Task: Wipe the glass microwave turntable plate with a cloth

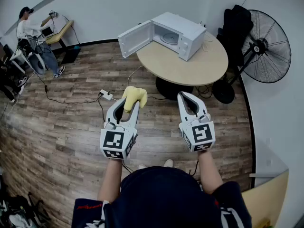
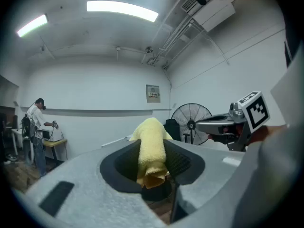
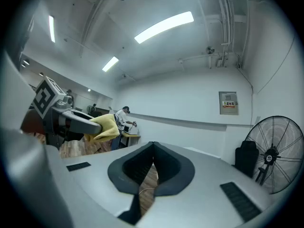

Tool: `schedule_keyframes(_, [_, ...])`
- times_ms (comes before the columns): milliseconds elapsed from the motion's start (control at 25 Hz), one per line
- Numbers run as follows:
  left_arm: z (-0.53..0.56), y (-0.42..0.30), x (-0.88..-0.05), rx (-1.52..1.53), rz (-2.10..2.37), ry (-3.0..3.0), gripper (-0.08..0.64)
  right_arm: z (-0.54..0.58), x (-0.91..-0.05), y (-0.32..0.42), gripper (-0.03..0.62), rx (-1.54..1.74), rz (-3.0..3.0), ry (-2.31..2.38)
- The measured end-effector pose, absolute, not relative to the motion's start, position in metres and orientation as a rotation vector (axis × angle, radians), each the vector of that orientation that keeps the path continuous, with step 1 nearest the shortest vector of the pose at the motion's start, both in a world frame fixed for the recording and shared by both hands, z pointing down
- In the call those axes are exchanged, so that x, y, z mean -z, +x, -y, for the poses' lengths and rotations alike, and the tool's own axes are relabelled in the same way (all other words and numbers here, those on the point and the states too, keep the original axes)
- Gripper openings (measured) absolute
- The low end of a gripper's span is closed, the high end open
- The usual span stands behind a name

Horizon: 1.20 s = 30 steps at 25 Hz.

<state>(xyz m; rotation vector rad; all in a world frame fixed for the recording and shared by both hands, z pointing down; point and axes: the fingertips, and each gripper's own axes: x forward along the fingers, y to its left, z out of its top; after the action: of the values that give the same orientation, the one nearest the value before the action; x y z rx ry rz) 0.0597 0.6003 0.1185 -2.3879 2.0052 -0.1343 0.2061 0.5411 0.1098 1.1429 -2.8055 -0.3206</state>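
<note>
Colours noted: cloth (image 1: 135, 96) pale yellow. The left gripper (image 1: 129, 103) and right gripper (image 1: 186, 95) have light grey shells and black jaw linings; the marker cubes (image 1: 115, 144) are patterned in black-and-white squares. The microwave (image 1: 176, 32) is white, the table (image 1: 199, 65) top beige. The floor (image 1: 61, 122) is grey-brown wood planking, the fan (image 1: 266, 46) black, the wall (image 1: 104, 8) white.

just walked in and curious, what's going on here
A person stands back from a round table that carries a microwave, its door open and the glass plate inside. The left gripper is shut on a yellow cloth; the right gripper is shut and empty. Wiping hasn't started.
</note>
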Motion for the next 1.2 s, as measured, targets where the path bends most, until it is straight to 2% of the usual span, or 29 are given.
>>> schedule_keyframes(400, [-0.590,0.076,-0.124,0.122,-1.998,-2.407,0.133,-0.530,-0.114,0.222,0.011,0.275,2.832,1.159])
schedule_keyframes(1200, [-0.570,0.158,-0.166,0.171,-2.065,-2.434,0.133,-0.508,-0.154,0.279,0.011,0.241,2.840,1.032])
